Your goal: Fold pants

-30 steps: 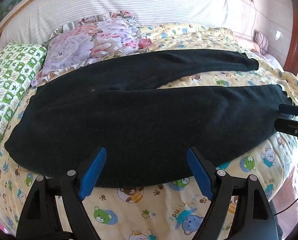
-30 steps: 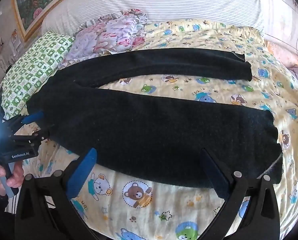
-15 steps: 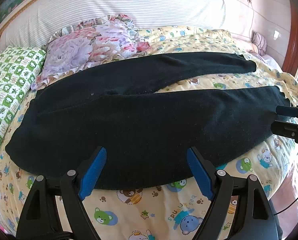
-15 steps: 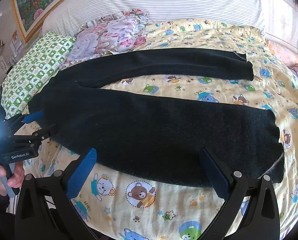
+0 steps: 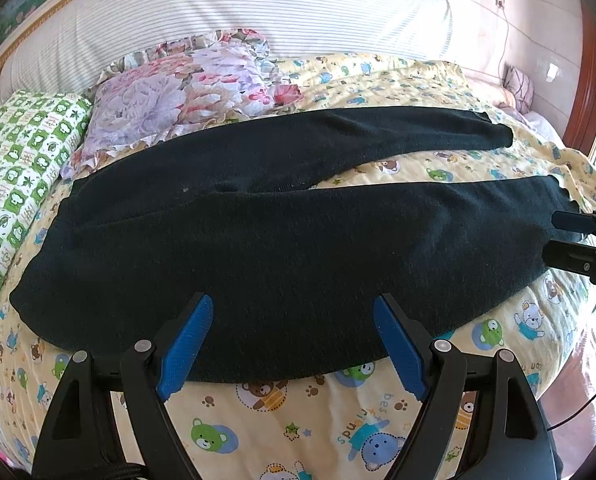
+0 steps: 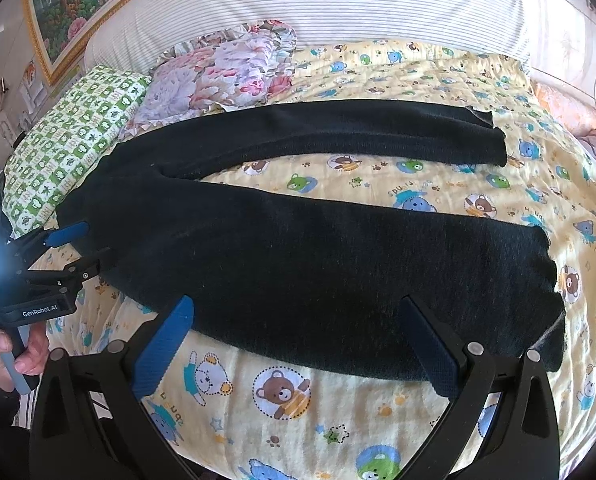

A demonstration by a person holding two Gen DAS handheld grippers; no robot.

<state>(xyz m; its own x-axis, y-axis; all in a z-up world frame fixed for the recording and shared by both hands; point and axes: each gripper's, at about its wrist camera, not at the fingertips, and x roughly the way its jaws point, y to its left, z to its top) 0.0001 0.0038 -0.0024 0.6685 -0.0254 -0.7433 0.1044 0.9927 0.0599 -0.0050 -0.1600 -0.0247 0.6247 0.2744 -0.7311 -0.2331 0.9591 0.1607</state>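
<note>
Black pants (image 5: 282, 248) lie flat on the bed with both legs spread apart and the waist at the left; they also show in the right wrist view (image 6: 317, 268). My left gripper (image 5: 294, 316) is open and empty, just above the near edge of the near leg, toward the waist end. My right gripper (image 6: 298, 318) is open and empty above the near leg, toward its cuff. The left gripper also shows at the left of the right wrist view (image 6: 82, 246), by the waistband. The right gripper shows at the right of the left wrist view (image 5: 557, 236), by the cuff.
The bed has a yellow sheet with cartoon bears (image 6: 282, 392). A floral pillow (image 5: 178, 92) and a green checked pillow (image 5: 22, 152) lie at the head end, behind the waistband. A striped headboard (image 6: 317, 4) stands behind. A wooden frame (image 5: 589, 80) stands at the far right.
Both grippers have drifted slightly; the pants have not moved. Both grippers stay open.
</note>
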